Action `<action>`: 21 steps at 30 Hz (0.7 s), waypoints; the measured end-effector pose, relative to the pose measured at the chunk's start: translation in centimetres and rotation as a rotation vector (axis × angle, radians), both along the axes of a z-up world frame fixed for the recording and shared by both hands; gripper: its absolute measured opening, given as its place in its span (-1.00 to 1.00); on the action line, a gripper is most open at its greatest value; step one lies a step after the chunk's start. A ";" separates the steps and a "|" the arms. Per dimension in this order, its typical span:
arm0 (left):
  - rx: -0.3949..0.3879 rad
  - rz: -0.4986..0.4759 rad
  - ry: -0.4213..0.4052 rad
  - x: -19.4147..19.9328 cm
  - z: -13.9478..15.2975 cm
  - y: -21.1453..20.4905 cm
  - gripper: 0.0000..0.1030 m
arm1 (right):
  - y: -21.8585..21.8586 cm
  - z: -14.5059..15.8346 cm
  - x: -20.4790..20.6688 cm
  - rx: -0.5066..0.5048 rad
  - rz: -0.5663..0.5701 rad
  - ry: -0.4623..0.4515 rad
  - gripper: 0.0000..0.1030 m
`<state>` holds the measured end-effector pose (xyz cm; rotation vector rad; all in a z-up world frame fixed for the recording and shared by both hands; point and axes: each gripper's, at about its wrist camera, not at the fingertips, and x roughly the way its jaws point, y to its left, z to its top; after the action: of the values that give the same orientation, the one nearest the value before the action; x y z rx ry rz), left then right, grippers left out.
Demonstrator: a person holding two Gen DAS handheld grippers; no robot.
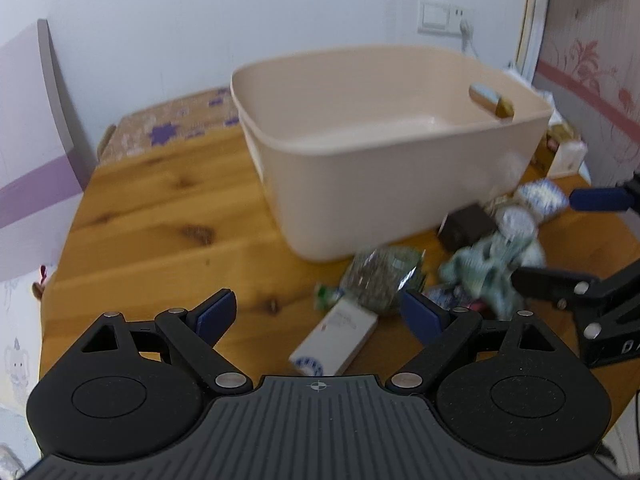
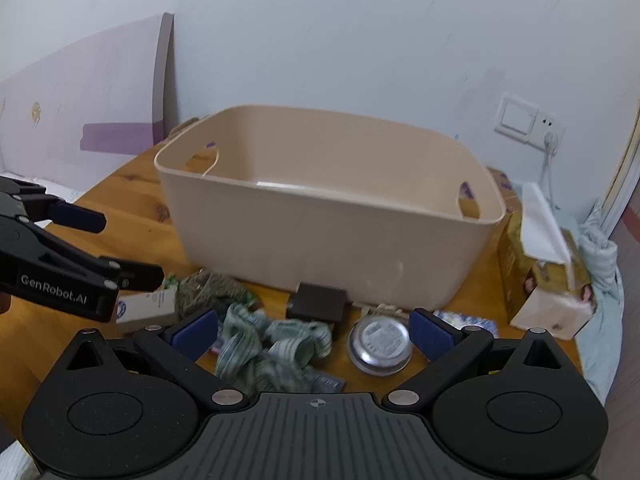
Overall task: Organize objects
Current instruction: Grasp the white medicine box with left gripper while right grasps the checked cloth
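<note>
A beige plastic bin [image 1: 400, 176] [image 2: 320, 240] stands on the wooden table, with nothing visible inside. In front of it lies a small pile: a white box [image 1: 336, 338] [image 2: 144, 308], a crinkly greenish packet [image 1: 380, 276] [image 2: 208, 290], a green-white cloth [image 1: 484, 268] [image 2: 272, 346], a dark brown box [image 1: 466, 226] [image 2: 318, 302], a round tin [image 1: 518, 222] [image 2: 380, 344] and a blue-white packet [image 1: 542, 196] [image 2: 466, 320]. My left gripper [image 1: 320, 314] is open above the white box. My right gripper [image 2: 314, 334] is open over the cloth and tin.
A tissue box and gold cartons [image 2: 548, 276] stand at the table's right edge. A floral-covered surface [image 1: 172, 128] adjoins the table behind the bin. A wall socket with a plug [image 2: 528, 120] is behind. Bare wood [image 1: 160, 220] stretches left of the bin.
</note>
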<state>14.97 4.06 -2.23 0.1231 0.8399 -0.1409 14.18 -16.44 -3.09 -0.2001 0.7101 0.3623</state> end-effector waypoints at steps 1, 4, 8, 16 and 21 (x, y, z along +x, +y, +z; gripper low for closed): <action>0.005 0.001 0.010 -0.1 -0.5 0.1 0.76 | 0.1 -0.3 -0.1 0.000 0.002 0.006 1.00; 0.005 0.009 0.039 0.0 -1.7 0.8 0.77 | 0.5 -1.0 0.0 -0.001 0.007 0.025 1.00; -0.009 0.021 0.075 0.0 -3.0 1.5 0.77 | 0.9 -1.7 0.1 -0.001 0.009 0.045 1.00; -0.039 0.032 0.119 0.3 -4.2 2.4 0.76 | 1.3 -2.5 0.3 0.008 0.020 0.071 1.00; -0.053 0.006 0.098 0.4 -4.3 2.0 0.75 | 1.6 -2.8 0.5 0.013 0.021 0.076 1.00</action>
<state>15.36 6.06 -6.53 0.0643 0.9333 -0.1640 14.69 -14.86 -5.92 -0.1818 0.7810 0.3959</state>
